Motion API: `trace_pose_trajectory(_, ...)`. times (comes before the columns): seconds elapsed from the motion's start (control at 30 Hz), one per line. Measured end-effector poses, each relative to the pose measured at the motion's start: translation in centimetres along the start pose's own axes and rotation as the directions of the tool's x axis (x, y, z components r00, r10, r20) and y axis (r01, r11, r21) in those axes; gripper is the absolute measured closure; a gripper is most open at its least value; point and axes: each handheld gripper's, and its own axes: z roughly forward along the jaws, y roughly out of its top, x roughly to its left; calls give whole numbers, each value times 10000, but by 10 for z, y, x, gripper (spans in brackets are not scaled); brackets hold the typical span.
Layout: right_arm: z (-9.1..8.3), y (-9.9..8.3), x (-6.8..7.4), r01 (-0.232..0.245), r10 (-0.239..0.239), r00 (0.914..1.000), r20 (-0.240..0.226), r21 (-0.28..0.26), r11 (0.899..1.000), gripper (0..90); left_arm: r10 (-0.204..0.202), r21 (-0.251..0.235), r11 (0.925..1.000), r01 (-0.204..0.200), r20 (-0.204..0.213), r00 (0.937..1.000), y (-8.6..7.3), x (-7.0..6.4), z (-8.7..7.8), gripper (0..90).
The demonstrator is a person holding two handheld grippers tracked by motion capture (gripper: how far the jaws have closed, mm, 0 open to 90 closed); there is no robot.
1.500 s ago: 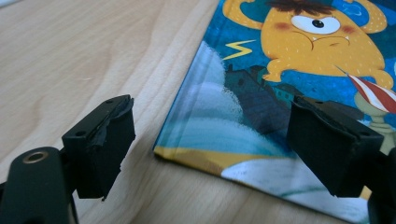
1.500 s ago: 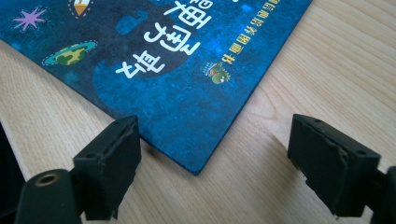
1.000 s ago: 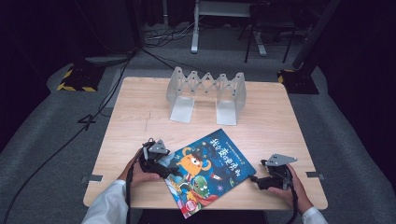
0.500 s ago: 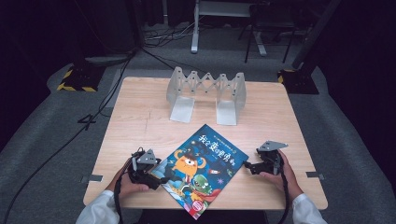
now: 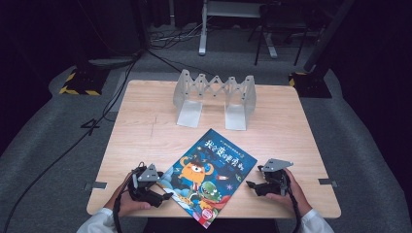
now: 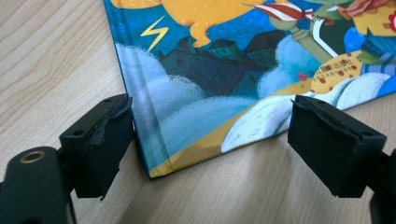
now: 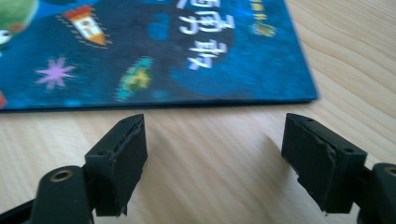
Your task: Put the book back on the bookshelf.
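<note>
1. Both pairs of black gripper fingers are spread wide and hold nothing: on the left gripper (image 6: 210, 154) the padded fingers (image 6: 100, 142) straddle the near spine corner of the book, one pad just beside its spine edge, while on the right gripper (image 7: 219, 163) the fingers (image 7: 119, 163) stand short of the book's long edge, with bare wood between them.
2. A light wooden rectangular table (image 5: 145, 131) is seen from the high view, standing on a grey floor mat (image 5: 53, 141) with dark surroundings.
3. A colourful hardcover picture book with a blue cover, an orange cartoon creature and white lettering (image 5: 206, 174) lies flat and closed on the near half of the table, turned at an angle so that one corner points toward the far side and another juts toward the near edge. The same book is seen in the left gripper view (image 6: 224, 79) and, slightly blurred, in the right gripper view (image 7: 154, 51).
4. A grey expandable accordion-style bookend rack of translucent plastic (image 5: 214, 97) stands upright at the far middle of the table, well apart from the book.
5. The left gripper (image 5: 163, 196) is held in a hand at the book's near-left side; the right gripper (image 5: 251, 185) is held in the other hand just beside the book's right edge, apart from it.
</note>
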Motion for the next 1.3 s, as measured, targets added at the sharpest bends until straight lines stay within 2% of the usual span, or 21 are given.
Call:
trace_pose_trajectory(0.07, 3, 3, 7, 238, -239, 9997, -34, -122, 9996, 259, -46, 3, 10000, 46, -22, 10000, 0, -2, 0, 152)
trace_pose_trajectory(0.17, 8, 8, 8, 182, -181, 9998, 114, -139, 9997, 240, 55, -53, 10000, -55, 8, 10000, 0, -5, 1, 154)
trace_pose_trajectory(0.37, 16, 14, -12, -350, 357, 9978, 558, -143, 9993, 235, 160, -155, 9998, -156, 308, 9994, 5, -15, 7, 170)
trace_pose_trajectory(0.4, 17, 15, -16, -456, 467, 9971, 608, -186, 9988, 235, 101, -162, 9998, -96, 283, 9995, 6, -18, 9, 171)
trace_pose_trajectory(0.5, 20, 16, -25, -844, 862, 9931, 796, -257, 9961, 235, 247, -131, 9996, -244, 188, 9995, 9, -23, 12, 175)
trace_pose_trajectory(0.57, 19, 15, -27, -882, 900, 9926, 820, -249, 9958, 237, 313, -114, 9994, -312, 115, 9994, 11, -27, 14, 176)
trace_pose_trajectory(0.63, 16, 14, -24, -706, 718, 9945, 759, -194, 9973, 253, 279, -147, 9995, -277, 173, 9995, 12, -31, 16, 179)
trace_pose_trajectory(0.67, 14, 13, -21, -533, 540, 9962, 678, -115, 9985, 253, 448, -148, 9989, -445, 217, 9988, 13, -33, 17, 179)
trace_pose_trajectory(0.73, 7, 8, -10, 130, -129, 9996, 252, -40, 9999, 253, 504, -177, 9986, -497, 393, 9980, 13, -38, 18, 179)
trace_pose_trajectory(0.77, 7, 8, -10, 130, -129, 9996, 252, -40, 9999, 253, 504, -177, 9986, -497, 393, 9980, 13, -38, 18, 179)
trace_pose_trajectory(0.8, 4, 5, -6, 392, -392, 9992, 102, -6, 9992, 253, 537, -224, 9984, -524, 591, 9968, 14, -40, 19, 179)
trace_pose_trajectory(0.87, -1, 4, -3, 520, -524, 9982, 286, 160, 9985, 252, 634, -264, 9978, -615, 785, 9949, 16, -43, 21, 191)
trace_pose_trajectory(1.0, 1, 6, -9, 211, -228, 9982, 552, 308, 9993, 232, 659, -279, 9976, -639, 803, 9946, 21, -48, 26, 194)
trace_pose_trajectory(1.1, 2, 5, -19, -263, 248, 9973, 689, 213, 9994, 232, 688, -315, 9973, -662, 912, 9935, 24, -50, 30, 195)
trace_pose_trajectory(1.3, 4, 5, -32, -629, 617, 9925, 1056, 85, 9980, 260, 827, -323, 9963, -801, 876, 9927, 33, -57, 39, 200)
